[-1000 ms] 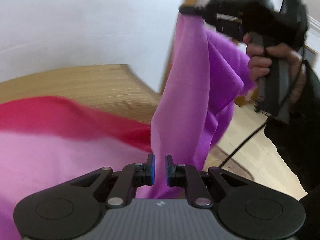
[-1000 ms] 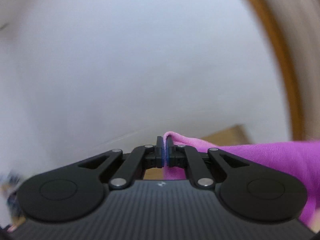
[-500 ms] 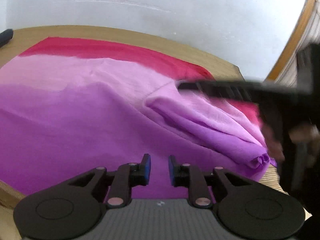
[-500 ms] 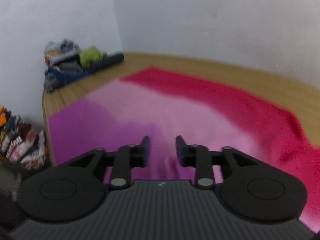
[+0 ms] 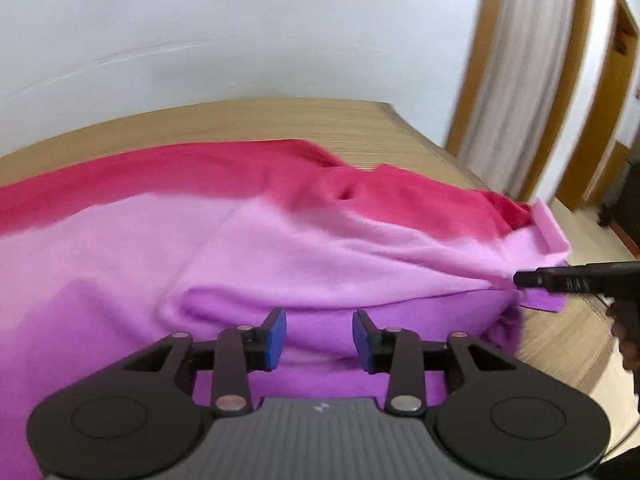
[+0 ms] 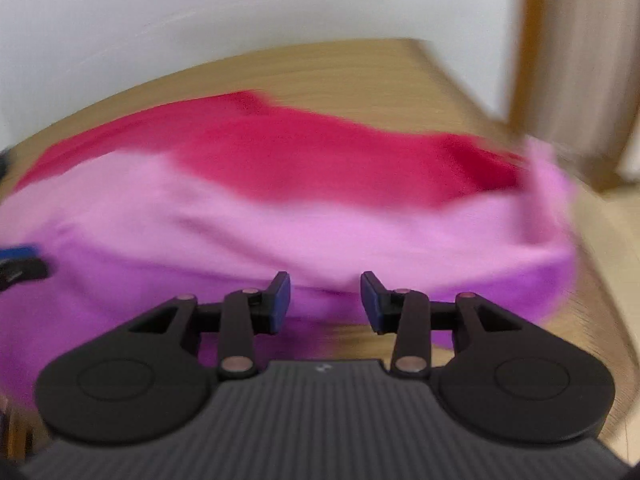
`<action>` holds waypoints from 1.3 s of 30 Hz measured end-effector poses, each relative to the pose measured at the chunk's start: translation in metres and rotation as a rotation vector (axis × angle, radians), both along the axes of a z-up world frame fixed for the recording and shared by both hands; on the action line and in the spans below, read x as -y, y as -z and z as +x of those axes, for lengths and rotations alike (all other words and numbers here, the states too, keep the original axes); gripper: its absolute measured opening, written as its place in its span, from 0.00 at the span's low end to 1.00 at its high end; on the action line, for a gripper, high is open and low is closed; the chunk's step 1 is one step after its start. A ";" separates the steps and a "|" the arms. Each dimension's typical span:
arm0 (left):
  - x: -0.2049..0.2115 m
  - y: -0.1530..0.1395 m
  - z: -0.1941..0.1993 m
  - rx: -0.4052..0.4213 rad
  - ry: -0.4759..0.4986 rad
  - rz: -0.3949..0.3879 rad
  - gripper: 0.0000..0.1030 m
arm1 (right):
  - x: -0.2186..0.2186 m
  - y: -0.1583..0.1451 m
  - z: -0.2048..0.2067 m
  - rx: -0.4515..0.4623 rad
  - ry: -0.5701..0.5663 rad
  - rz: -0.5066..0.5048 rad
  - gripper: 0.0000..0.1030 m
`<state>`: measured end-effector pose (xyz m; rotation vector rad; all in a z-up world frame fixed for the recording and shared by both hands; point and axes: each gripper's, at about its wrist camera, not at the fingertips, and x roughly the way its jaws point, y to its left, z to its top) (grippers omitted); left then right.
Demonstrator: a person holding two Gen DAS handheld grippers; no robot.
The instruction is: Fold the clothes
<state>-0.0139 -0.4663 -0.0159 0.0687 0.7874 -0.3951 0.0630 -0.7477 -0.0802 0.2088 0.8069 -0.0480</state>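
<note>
Garment [image 5: 280,248] is spread over the table [image 5: 360,120], bunched toward its right edge; left gripper [image 5: 316,340] and right gripper [image 6: 325,300] are held above it, jaws apart, nothing gripped.

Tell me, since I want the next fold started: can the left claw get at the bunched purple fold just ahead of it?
Probably yes. The left claw is open, and the bunched fold of the pink-to-purple garment lies right beyond its fingertips with nothing between. The right claw touches the cloth further right.
</note>
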 end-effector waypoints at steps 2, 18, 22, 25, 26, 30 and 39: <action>0.019 -0.001 0.002 0.000 0.058 0.014 0.39 | 0.029 0.001 -0.002 -0.013 0.133 0.010 0.40; 0.084 0.003 0.008 -0.010 0.125 0.070 0.42 | 0.098 0.028 0.018 0.063 0.346 0.215 0.04; 0.044 -0.004 0.001 -0.016 0.009 0.046 0.42 | 0.067 -0.039 0.021 0.290 0.185 0.244 0.04; 0.005 -0.011 -0.007 0.000 -0.086 0.019 0.42 | 0.016 -0.098 0.022 0.451 -0.020 0.252 0.04; -0.010 -0.013 -0.010 0.008 -0.116 0.011 0.42 | -0.005 -0.114 0.021 0.491 -0.093 0.261 0.04; -0.079 -0.018 -0.032 0.032 -0.228 -0.003 0.43 | -0.111 -0.159 0.010 0.607 -0.373 0.330 0.05; -0.255 -0.011 -0.082 -0.020 -0.394 0.051 0.44 | -0.417 -0.134 -0.027 0.507 -0.820 0.366 0.07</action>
